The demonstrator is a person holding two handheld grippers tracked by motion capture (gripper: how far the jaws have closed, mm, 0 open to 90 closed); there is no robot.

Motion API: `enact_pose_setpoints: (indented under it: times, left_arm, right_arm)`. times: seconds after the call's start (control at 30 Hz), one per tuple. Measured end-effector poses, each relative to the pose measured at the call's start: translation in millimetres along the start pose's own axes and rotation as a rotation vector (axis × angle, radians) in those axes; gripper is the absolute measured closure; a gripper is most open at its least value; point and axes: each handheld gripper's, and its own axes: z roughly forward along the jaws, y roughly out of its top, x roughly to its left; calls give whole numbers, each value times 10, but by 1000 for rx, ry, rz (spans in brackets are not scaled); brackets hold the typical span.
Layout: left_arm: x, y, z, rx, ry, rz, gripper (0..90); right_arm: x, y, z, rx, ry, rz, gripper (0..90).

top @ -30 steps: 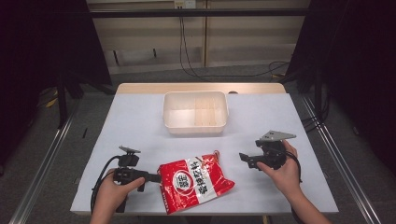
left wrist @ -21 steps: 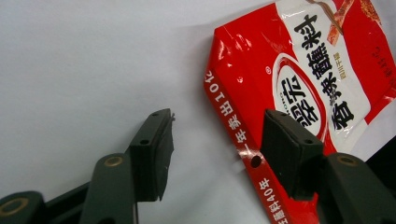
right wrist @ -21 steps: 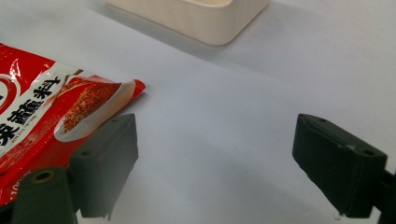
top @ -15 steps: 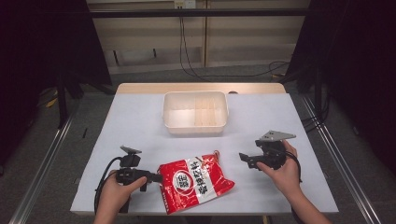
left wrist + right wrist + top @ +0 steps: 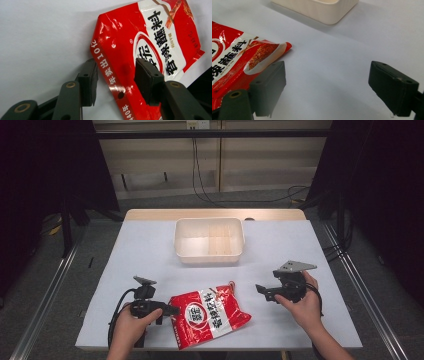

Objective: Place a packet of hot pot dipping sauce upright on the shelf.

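The left hand-held gripper (image 5: 116, 83), its jaws just closing around but not yet pinching the red packet (image 5: 210, 315) at the desk's (image 5: 150, 250) 6 o'clock edge, must next clamp it, while the right hand-held gripper (image 5: 325, 87) waits open

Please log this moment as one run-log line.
left gripper: jaws closing around red packet edge, not yet clamped | right gripper: open, beside packet | white bin: behind

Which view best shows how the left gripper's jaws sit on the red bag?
The left gripper view: the red bag has its sealed edge between the left gripper jaws, which have just been closing, pads not yet pressing. The high view shows the whole bag flat on the table; the right gripper view catches one corner.
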Motion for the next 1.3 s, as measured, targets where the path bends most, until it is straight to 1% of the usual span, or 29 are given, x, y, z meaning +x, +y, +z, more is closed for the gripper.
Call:
enact_pose_setpoints:
  times: [0.03,0.07,0.1,0.13,0.17,0.2,0.23,0.27,0.3,0.33,0.4,0.47,0.5,0.6,0.67,0.7,0.73,0.87,0.9,0.93,0.97,1.0,1.03,1.1,1.13,1.2,1.23,1.3]
  left_arm:
    - [-15,0,9,0,-5,-13,546]
    - [-17,3,21,9,-12,-9,556]
    - [-27,7,43,7,-27,-24,557]
    - [-29,11,51,9,-34,-28,553]
    - [-34,19,53,18,-30,-25,565]
    - [-34,27,58,17,-20,-14,589]
    - [-43,31,78,9,-17,-24,617]
    - [-35,42,77,17,-15,-23,644]
    - [-35,46,87,7,-16,-30,667]
    - [-33,56,85,17,-15,-31,692]
    - [-40,72,86,9,-18,-39,785]
    - [-60,89,83,15,-23,-36,823]
    - [-65,103,84,4,-26,-35,841]
    - [-69,142,74,-7,-29,-25,882]
    - [-67,184,63,-13,-39,-34,894]
    - [-69,207,64,-16,-33,-29,896]
    - [-73,229,64,-16,-36,-29,896]
    - [-82,319,92,-30,-15,-18,897]
    - [-86,344,99,-40,-19,-19,897]
    - [-89,366,103,-40,-15,-16,897]
    - [-89,383,106,-36,-9,-7,897]
    - [-100,394,114,-44,-9,-17,895]
    - [-95,407,116,-50,-12,-11,888]
    - [-104,406,128,-47,-15,-15,843]
    - [-101,397,131,-46,-11,-7,808]
    - [-103,379,137,-46,-16,-8,745]
    - [-101,368,133,-51,-11,-3,713]
    - [-93,341,117,-44,-17,-3,687]
  right_arm:
    - [-1,-4,-3,1,1,0,144]
    - [-2,-6,-3,0,1,-1,144]
    - [-3,-9,-5,0,1,-4,144]
    - [-2,-13,-9,0,0,0,145]
    - [-1,-14,-12,0,-1,3,145]
    - [-2,-16,-16,1,1,5,145]
    - [-7,-23,-18,1,-2,1,145]
    - [-11,-30,-23,3,-3,5,145]
    - [-17,-33,-26,1,-5,4,145]
    - [-19,-37,-29,2,-7,8,145]
    - [-25,-46,-42,2,-6,12,145]
    - [-28,-56,-47,2,-10,16,148]
    - [-33,-62,-47,2,-8,13,148]
    - [-43,-78,-55,5,-11,23,148]
    - [-44,-79,-65,6,-12,29,148]
    - [-47,-82,-67,5,-15,24,148]
    - [-44,-87,-70,6,-14,26,148]
    - [-60,-109,-76,10,-17,30,148]
    - [-65,-111,-79,10,-19,29,148]
    - [-67,-113,-85,7,-25,37,148]
    - [-74,-116,-87,4,-25,35,148]
    - [-79,-119,-88,5,-28,31,148]
    - [-80,-123,-89,5,-27,35,148]
    - [-77,-129,-96,13,-25,39,148]
    - [-76,-131,-99,12,-26,39,148]
    - [-76,-132,-100,9,-28,38,148]
    - [-79,-132,-102,7,-28,37,147]
    - [-72,-131,-102,13,-28,39,148]
